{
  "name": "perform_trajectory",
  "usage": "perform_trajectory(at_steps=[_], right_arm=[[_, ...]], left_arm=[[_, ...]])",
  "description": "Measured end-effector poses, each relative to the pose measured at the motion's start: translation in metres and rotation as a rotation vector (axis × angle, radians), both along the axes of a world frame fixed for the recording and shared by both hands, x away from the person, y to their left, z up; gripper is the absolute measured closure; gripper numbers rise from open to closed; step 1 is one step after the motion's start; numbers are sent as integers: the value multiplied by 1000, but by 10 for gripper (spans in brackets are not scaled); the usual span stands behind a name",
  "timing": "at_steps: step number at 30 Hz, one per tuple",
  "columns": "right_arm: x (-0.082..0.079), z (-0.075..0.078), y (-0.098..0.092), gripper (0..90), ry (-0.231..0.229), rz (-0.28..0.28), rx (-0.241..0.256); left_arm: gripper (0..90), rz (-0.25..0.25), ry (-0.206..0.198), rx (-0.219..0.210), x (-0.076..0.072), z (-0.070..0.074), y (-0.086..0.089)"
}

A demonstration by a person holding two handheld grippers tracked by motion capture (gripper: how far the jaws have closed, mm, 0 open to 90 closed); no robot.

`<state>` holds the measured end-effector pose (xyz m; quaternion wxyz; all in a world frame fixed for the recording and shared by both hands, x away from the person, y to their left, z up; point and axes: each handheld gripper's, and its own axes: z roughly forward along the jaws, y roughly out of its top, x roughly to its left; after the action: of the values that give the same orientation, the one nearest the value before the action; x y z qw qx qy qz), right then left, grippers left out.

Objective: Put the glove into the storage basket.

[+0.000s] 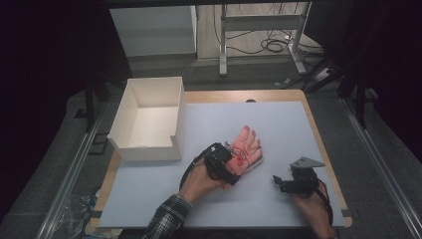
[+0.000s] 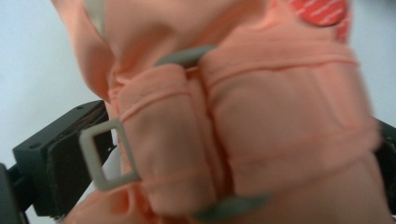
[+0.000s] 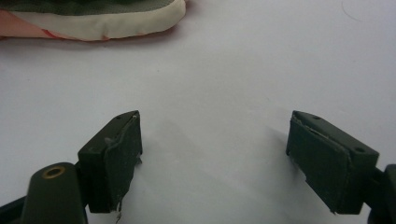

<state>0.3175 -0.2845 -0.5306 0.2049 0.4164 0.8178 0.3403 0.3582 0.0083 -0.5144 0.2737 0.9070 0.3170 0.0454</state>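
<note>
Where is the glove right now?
In the high view, the pink glove lies mid-table, right of the white box, its cuff between the left gripper fingers.

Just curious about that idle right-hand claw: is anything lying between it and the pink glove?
No. In the right gripper view, bare white tabletop runs from the open right gripper to the glove.

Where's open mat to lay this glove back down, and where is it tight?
Free: the far right of the white mat, beyond the glove; the near strip between the two forearms; and inside the white box. Tight: the middle, where the left tool seems clamped on the glove's cuff, and around the open right tool.
</note>
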Motion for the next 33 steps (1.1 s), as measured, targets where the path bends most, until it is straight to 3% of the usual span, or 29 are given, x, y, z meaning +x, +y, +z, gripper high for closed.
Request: perform_trajectory(at_steps=[7,13,15,19,22,28,33], right_arm=[[0,0,0,185,0,0,0],[0,0,0,186,-1,0,-1],[0,0,0,185,-1,0,-2],[0,0,0,186,-1,0,-2],[0,0,0,185,-1,0,-1],[0,0,0,185,-1,0,0],[0,0,0,185,-1,0,0]], left_arm=[[35,10,31,-6,0,-8,1],[183,35,1,32,-4,-4,-1],[265,39,8,24,-4,-3,0],[343,36,25,10,-3,1,2],[422,34,43,-30,0,2,8],[482,25,36,-65,-1,4,13],[502,16,37,-61,-1,7,14]])
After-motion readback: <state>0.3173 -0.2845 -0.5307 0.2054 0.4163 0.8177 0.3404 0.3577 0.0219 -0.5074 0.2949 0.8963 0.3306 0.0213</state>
